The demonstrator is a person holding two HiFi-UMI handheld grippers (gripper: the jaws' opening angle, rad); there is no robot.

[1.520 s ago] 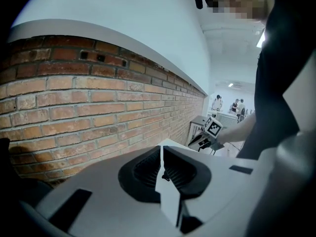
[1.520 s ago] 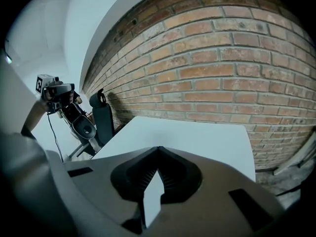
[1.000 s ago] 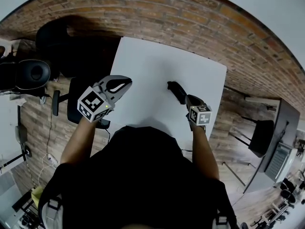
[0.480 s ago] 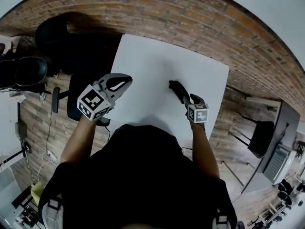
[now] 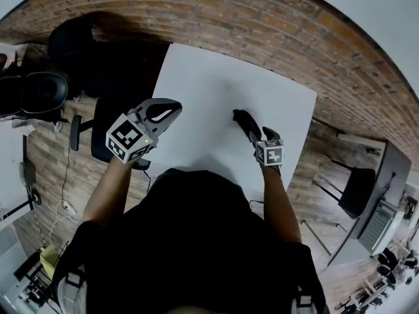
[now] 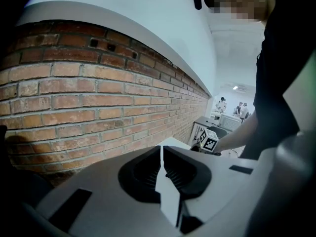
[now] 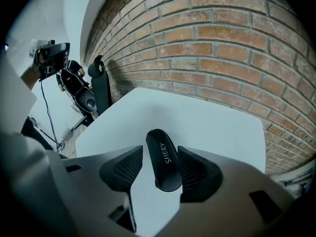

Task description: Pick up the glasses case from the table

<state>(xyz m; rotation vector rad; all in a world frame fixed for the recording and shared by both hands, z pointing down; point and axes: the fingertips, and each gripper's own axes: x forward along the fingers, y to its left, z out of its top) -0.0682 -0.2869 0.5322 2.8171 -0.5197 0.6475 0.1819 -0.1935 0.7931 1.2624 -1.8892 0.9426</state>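
Note:
The black glasses case (image 7: pixel 165 159) lies on the white table (image 7: pixel 197 117) and reads as a dark oblong (image 5: pixel 243 123) near the table's right side in the head view. My right gripper (image 7: pixel 160 153) straddles it. Its jaws have just been opening, and a gap shows between the left pad (image 7: pixel 126 169) and the case, while the right pad sits close against it. From above, the right gripper (image 5: pixel 249 131) points down at the case. My left gripper (image 5: pixel 171 110) hovers over the table's left edge, jaws shut on nothing (image 6: pixel 161 149).
A brick wall (image 5: pixel 275 18) runs behind the table (image 5: pixel 216 77). Black office chairs (image 5: pixel 39 97) stand at the left. A dark desk (image 5: pixel 383 195) and a chair (image 5: pixel 359 187) stand at the right. Cables trail over the floor at the lower left.
My right hand has sunk slightly toward the table with the case under its jaws. The left gripper has stayed where it was.

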